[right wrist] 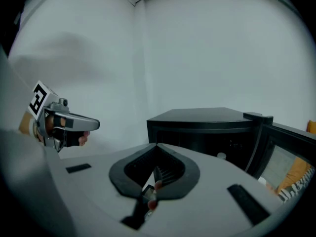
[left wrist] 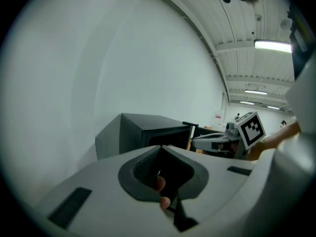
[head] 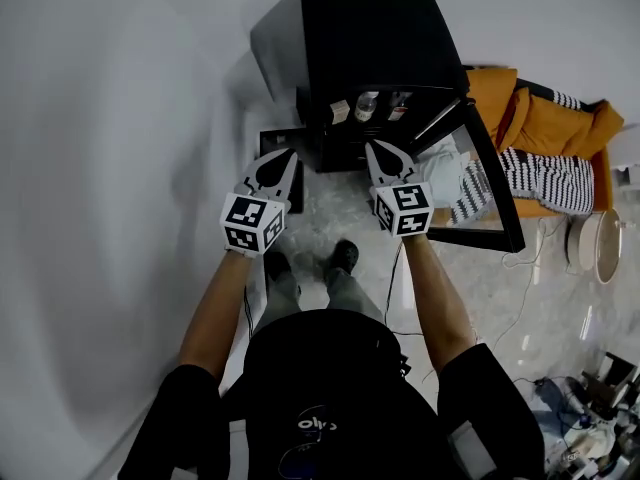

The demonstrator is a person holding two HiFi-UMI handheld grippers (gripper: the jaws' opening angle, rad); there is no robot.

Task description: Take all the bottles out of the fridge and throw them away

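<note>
- The left gripper (head: 283, 157) (left wrist: 161, 147) had its tongs closed tip to tip with nothing between them; the right gripper (head: 379, 149) (right wrist: 157, 145) was likewise pressed shut and empty
- Both were held out side by side in front of the person, a little apart, aimed toward the fridge (head: 370, 43) (left wrist: 143, 131) (right wrist: 207, 125) and short of its opening
- The fridge was a small black box on the pale floor (head: 330, 203) against the wall; its glass door (head: 506, 218) stood swung open to the right
- The bottles (head: 366, 105) stood upright on the shelf (head: 385, 120) inside, just behind the open front; at least two showed, small and clear with pale caps; how many more sat deeper in could not be told
- None had been taken out yet, so the task looked to be at its very start
- Judged from their look, the bottles would be light, smooth-walled and round, apt to slip or spin in a pinch, and likely to dent if squeezed hard
- The surest hold would probably be across the middle of the body, or just under the cap where the neck is stiffer; the tongs would first have to open wider than a bottle
</note>
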